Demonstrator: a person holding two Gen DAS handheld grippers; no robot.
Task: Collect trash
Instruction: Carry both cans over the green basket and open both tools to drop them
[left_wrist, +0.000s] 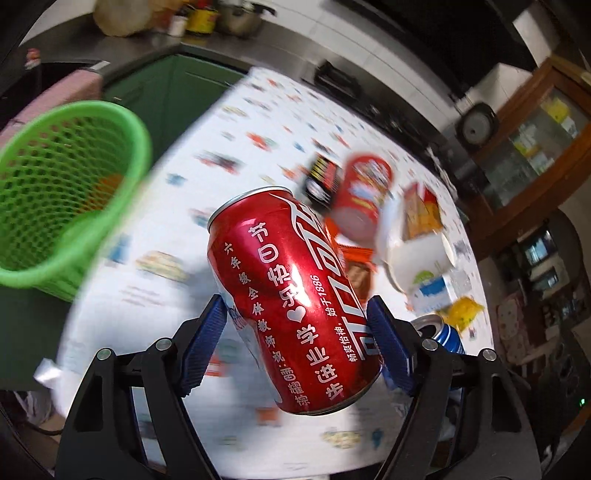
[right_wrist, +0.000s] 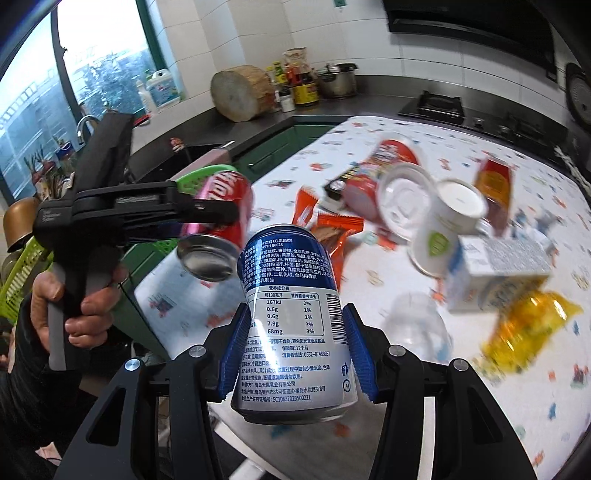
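Note:
My left gripper (left_wrist: 295, 306) is shut on a red cola can (left_wrist: 291, 280), its blue pads pressing the can's lower sides, and the can tilts up over the table edge. A green mesh basket (left_wrist: 66, 192) stands off to the left, lower than the can. My right gripper (right_wrist: 295, 321) is shut on a blue and white drink can (right_wrist: 295, 332), held upright above the table's near edge. The right wrist view also shows a hand (right_wrist: 81, 295) holding the left gripper, with the red can (right_wrist: 229, 192) in front of the basket rim (right_wrist: 199, 177).
On the patterned tablecloth (right_wrist: 406, 387) lie a red noodle tub (right_wrist: 391, 158), orange wrappers (right_wrist: 332, 229), a paper cup (right_wrist: 447, 221), a white carton (right_wrist: 495, 273), a yellow wrapper (right_wrist: 532, 325) and a clear plastic cup (right_wrist: 417, 325). A kitchen counter and stove (right_wrist: 432, 105) run behind.

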